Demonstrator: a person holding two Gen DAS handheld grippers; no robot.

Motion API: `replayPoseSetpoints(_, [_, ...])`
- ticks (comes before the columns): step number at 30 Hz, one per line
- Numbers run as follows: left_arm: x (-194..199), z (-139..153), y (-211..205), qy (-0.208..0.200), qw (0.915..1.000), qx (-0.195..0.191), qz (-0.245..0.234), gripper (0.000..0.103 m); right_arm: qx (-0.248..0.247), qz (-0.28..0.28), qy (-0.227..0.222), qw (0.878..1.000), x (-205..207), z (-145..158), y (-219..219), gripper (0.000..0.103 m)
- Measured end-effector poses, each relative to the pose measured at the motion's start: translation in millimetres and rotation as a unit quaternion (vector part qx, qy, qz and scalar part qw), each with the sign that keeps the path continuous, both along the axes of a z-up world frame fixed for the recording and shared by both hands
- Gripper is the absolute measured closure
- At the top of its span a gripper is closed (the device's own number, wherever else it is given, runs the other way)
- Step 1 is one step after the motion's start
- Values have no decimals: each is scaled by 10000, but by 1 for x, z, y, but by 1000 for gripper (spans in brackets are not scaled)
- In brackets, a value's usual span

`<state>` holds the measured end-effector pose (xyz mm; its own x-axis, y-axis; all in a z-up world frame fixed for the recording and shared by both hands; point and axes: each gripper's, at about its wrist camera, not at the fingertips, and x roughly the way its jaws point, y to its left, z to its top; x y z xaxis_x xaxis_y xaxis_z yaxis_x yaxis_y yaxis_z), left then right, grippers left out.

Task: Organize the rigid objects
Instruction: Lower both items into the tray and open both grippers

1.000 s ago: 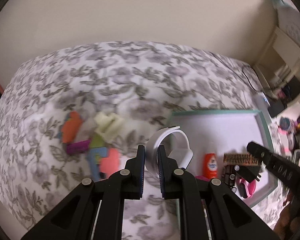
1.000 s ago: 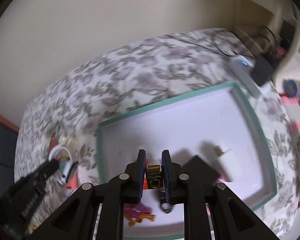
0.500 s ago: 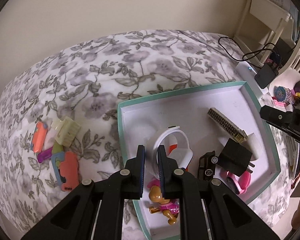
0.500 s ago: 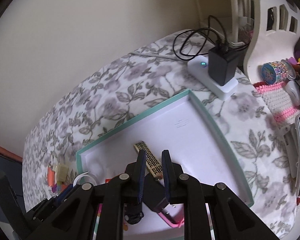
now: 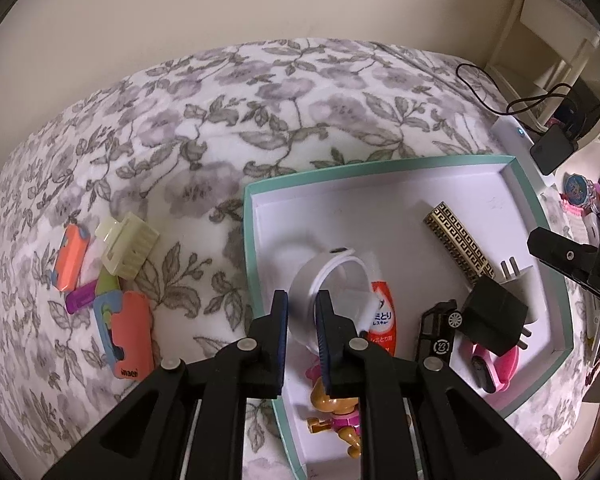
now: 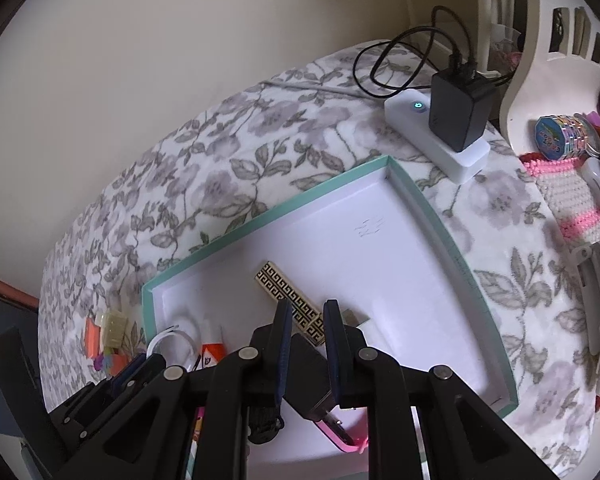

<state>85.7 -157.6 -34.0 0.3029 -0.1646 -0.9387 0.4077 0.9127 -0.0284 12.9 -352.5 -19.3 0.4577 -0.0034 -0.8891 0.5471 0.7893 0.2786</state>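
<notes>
1. The left gripper (image 5: 302, 300) hangs over the near left corner of the teal-rimmed tray (image 5: 380, 166), its jaws drawn narrow with nothing pinched between them.
2. The white wristband (image 5: 332, 276) stands on edge inside the tray, just past the left fingertips (touching or not, I cannot tell).
3. Beside the band lies an orange tube (image 5: 382, 316); farther right are a black toy car (image 5: 436, 328), a black plug adapter (image 5: 494, 316) and a pink band (image 5: 496, 364).
4. A gold patterned bar (image 6: 290, 302) lies flat near the tray's middle, just beyond the right gripper (image 6: 306, 316), whose jaws are likewise narrow and hold nothing.
5. A small toy figure (image 5: 336, 412) lies at the tray's near edge.
6. Outside the tray, on the floral cloth (image 5: 220, 100), sits a cluster of 2 orange pieces, a cream block (image 5: 128, 250) and a purple stick.
7. A white power strip (image 6: 436, 140) with a black charger plugged in rests beyond the tray's far corner.
</notes>
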Motion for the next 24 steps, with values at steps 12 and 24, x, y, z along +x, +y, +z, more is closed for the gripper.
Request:
replayPoseSetpoints(12, [-1, 10, 1, -6, 10000, -82, -15, 53, -131, 85, 118, 9998, 2, 0, 5, 86])
replayPoseSetpoints(24, [22, 13, 52, 60, 9960, -210, 869, 34, -600, 489, 184, 9968, 12, 3, 34, 84])
